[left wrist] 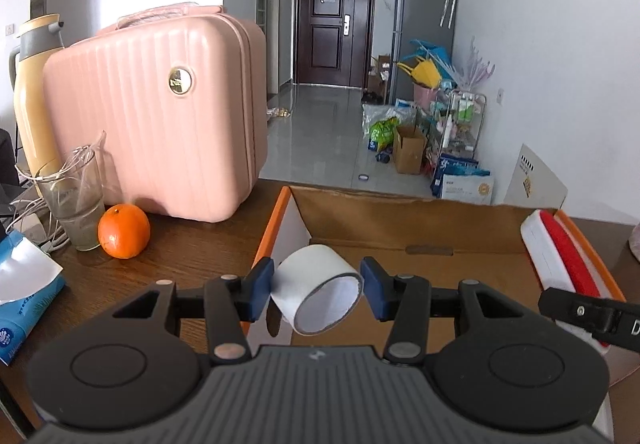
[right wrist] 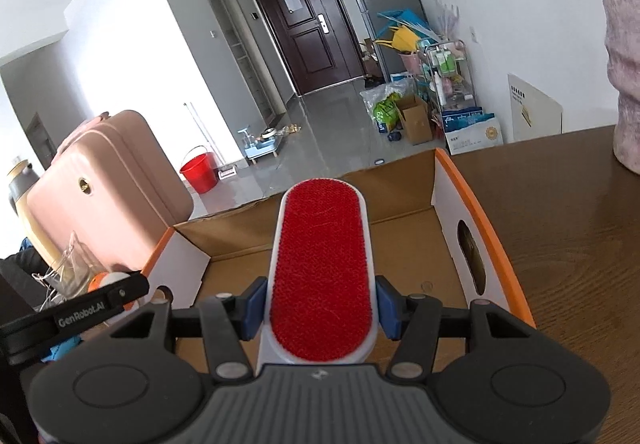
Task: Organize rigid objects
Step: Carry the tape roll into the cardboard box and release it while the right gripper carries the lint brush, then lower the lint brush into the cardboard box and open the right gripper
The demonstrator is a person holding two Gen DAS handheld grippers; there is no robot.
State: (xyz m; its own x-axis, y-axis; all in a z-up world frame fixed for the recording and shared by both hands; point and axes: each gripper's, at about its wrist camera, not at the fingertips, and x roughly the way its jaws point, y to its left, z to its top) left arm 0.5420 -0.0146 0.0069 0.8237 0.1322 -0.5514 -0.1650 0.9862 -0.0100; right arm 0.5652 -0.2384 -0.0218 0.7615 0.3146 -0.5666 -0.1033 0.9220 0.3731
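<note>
Item one, nearest us: left gripper (left wrist: 317, 287), blue pads set partly apart, with the roll of white tape (left wrist: 318, 290) tilted between them. Left pad meets the roll's side wall; right pad sits at the rim of the open end. We judge the roll pinched, though contact on the right is only just visible. It hangs above the near left corner of the cardboard box (left wrist: 400, 219).

Handling, tape: we judge it light and stiff as a ring, smooth on the outer wrap and liable to swivel between pads. Best taken across the flat width of the band, pads square to the wall, not on the rim.

Item two: right gripper (right wrist: 320, 308), pads pressed against the white plastic edges of the red lint brush (right wrist: 320, 268), which points away from us over the box, red nap facing up. Jaws are closed to the brush's width.

Handling, brush: we judge it rigid, light, long enough to lever in the grip. Hard plastic sides are the place to hold; the nap would yield.

Item three: box, open-topped, orange-edged, standing on the wooden table (right wrist: 560, 244). We see nothing lying on its floor.

Bystanders, far left: orange (left wrist: 124, 231), glass cup (left wrist: 76, 203), pink suitcase (left wrist: 160, 115).
</note>
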